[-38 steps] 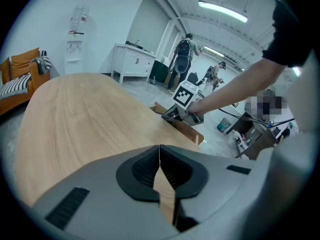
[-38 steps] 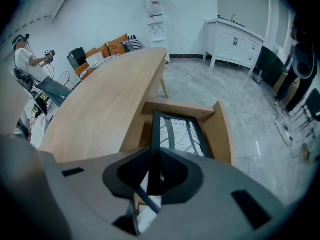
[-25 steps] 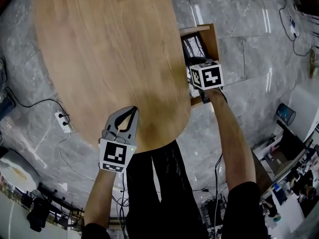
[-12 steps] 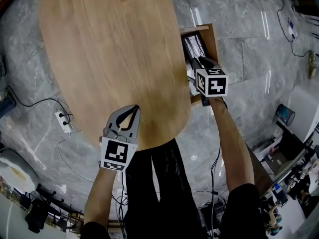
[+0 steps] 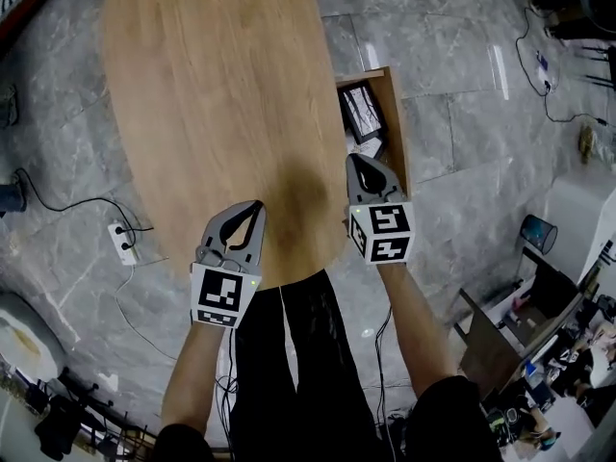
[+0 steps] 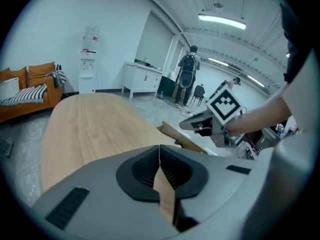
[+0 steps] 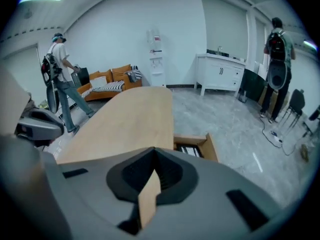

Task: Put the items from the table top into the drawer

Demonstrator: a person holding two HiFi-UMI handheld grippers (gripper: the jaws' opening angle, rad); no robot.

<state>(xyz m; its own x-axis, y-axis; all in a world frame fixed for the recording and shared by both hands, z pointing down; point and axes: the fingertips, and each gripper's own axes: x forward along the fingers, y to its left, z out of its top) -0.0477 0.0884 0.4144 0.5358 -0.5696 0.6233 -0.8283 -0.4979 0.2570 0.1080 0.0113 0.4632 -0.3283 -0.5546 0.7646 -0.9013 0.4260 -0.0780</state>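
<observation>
1. Worktop (image 5: 212,94): oval, light wood, seen from above in the head view; every place below is given relative to it.
2. Drawer (image 5: 397,114): wooden, pulled open, projecting from under the worktop's right edge, toward the near half of that edge.
3. Items (image 5: 363,111): flat dark pieces with white print, lying inside the drawer, below worktop level and just outside its right edge. The right gripper view shows them (image 7: 190,150) in the same compartment.
4. Left gripper (image 5: 254,206): held over the worktop's near end, inside its rim and left of its centre line, pointing toward the far end. Its jaws are closed tip to tip with nothing between them; only wood grain shows through the slot behind the tips in the left gripper view.
5. Right gripper (image 5: 357,159): held just outside the worktop's right edge, over the drawer's near end and above worktop level. Its jaws have just been closing and now meet; nothing is between them.
6. Floor (image 5: 462,65): grey stone tiles on all sides of the worktop.
7. Power strip (image 5: 123,239): white, on the floor off the worktop's left edge, with a black cable.
8. Sofa (image 6: 27,81): orange, beyond the worktop's far end.
</observation>
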